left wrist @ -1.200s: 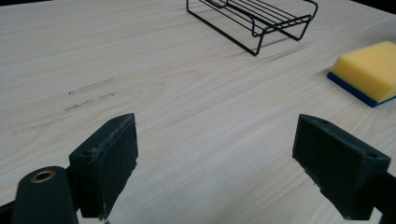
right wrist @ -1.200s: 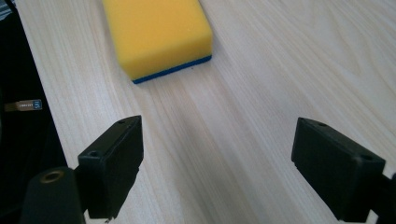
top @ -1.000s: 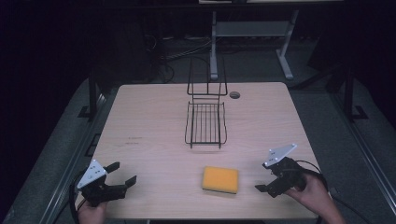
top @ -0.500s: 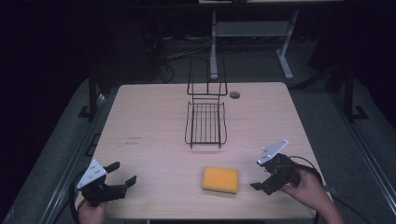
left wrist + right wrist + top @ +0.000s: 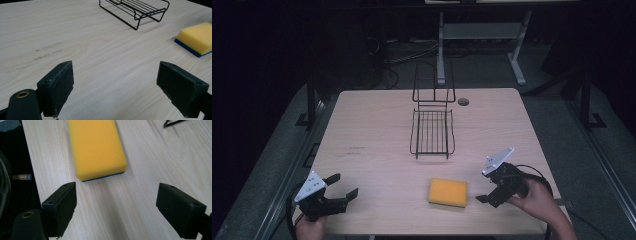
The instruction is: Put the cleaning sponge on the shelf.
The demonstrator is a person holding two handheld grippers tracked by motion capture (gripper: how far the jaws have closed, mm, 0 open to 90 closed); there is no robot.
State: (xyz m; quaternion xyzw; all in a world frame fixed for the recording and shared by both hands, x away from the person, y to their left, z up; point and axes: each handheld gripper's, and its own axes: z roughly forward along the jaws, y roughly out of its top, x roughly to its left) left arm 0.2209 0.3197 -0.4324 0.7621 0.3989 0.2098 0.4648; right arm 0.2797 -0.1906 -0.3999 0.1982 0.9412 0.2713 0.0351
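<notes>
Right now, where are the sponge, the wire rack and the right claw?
sponge (image 5: 447,192), high view, middle of its yellow top.
wire rack (image 5: 432,132), high view, its flat grid.
right claw (image 5: 486,194), high view, between its fingertips.

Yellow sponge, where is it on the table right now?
In the high view the yellow sponge lies flat near the table's front edge, right of centre, just left of the open right gripper and in front of the wire rack.

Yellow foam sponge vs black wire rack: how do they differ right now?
The yellow foam sponge with a blue underside is a solid block lying flat near the table's front edge; the black wire rack is an open grid with an upright back, farther away at mid-table. The sponge lies just ahead of the open right gripper; the rack has no gripper near. Both rest untouched on the wooden table.
</notes>
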